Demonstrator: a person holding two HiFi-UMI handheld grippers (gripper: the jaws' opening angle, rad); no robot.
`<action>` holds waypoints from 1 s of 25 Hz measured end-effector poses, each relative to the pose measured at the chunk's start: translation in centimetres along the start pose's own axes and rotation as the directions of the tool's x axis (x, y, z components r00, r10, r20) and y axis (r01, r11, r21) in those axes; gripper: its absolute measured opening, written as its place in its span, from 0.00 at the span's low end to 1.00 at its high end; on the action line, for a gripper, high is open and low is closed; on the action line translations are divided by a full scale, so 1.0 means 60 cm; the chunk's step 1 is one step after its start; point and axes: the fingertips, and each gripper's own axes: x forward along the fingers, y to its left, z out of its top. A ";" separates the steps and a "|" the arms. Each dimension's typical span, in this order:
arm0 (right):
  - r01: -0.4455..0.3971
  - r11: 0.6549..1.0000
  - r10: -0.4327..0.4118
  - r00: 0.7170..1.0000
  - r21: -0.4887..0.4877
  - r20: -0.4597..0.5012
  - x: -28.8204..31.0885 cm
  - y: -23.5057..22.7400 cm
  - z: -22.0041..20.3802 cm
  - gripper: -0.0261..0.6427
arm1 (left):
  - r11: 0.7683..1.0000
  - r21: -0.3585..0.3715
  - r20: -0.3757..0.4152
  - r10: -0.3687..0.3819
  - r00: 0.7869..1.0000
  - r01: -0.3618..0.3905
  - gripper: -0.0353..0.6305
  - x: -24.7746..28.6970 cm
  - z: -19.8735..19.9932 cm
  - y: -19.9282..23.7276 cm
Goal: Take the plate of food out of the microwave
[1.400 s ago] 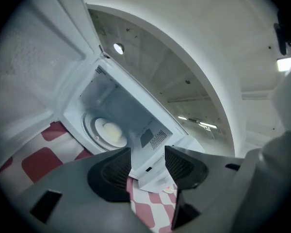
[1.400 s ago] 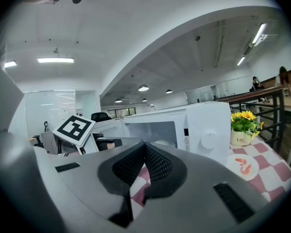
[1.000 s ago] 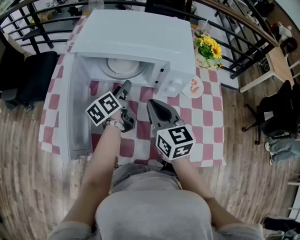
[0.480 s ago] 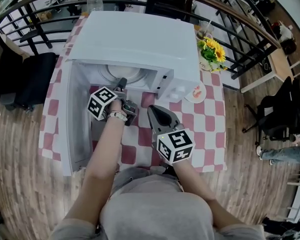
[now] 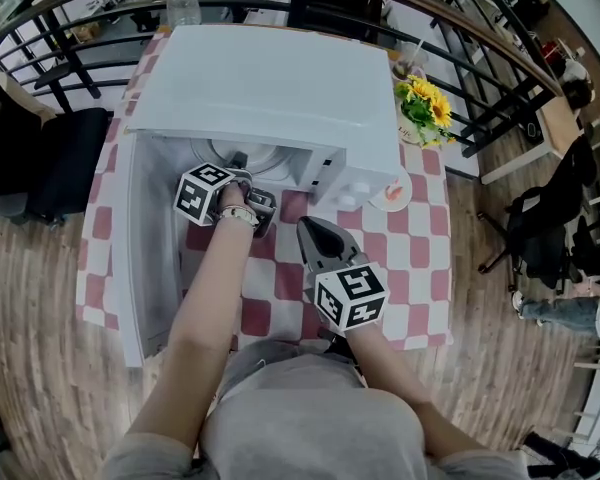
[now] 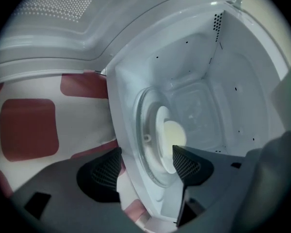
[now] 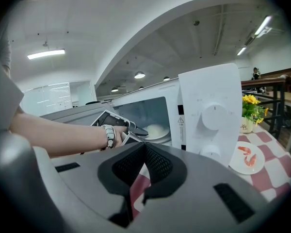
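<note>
The plate of food (image 6: 167, 139) sits on the glass turntable (image 6: 144, 120) inside the microwave (image 5: 270, 78), untouched. Since a second ago the left gripper (image 6: 145, 161) has come forward from over the tablecloth (image 5: 280, 278) to the cavity mouth. Its jaws have just been opening and now stand apart across the turntable's near rim. The plate's edge is just beside the inner pad, and nothing is pressed. Only the right gripper view shows this reach side-on. The right gripper (image 7: 144, 152), jaws together and empty, hangs over the cloth. The open door (image 5: 145, 258) bounds the left side, and the cavity walls stand well apart from the plate.
</note>
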 end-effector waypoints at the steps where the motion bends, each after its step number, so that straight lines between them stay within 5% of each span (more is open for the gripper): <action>1: 0.001 1.000 -0.001 1.000 0.003 0.000 0.001 -0.002 0.000 0.07 | 1.000 0.002 0.002 0.013 1.000 -0.013 0.53 0.002 0.000 0.001; 9: 0.007 1.000 -0.007 1.000 0.022 -0.001 0.002 -0.012 -0.004 0.07 | 0.992 0.032 -0.002 0.119 0.993 -0.119 0.53 0.017 -0.007 0.012; 25: 0.024 0.999 -0.024 1.000 0.038 0.011 -0.014 -0.022 -0.002 0.07 | 0.992 -0.085 0.000 0.098 0.995 -0.098 0.58 0.021 -0.005 0.027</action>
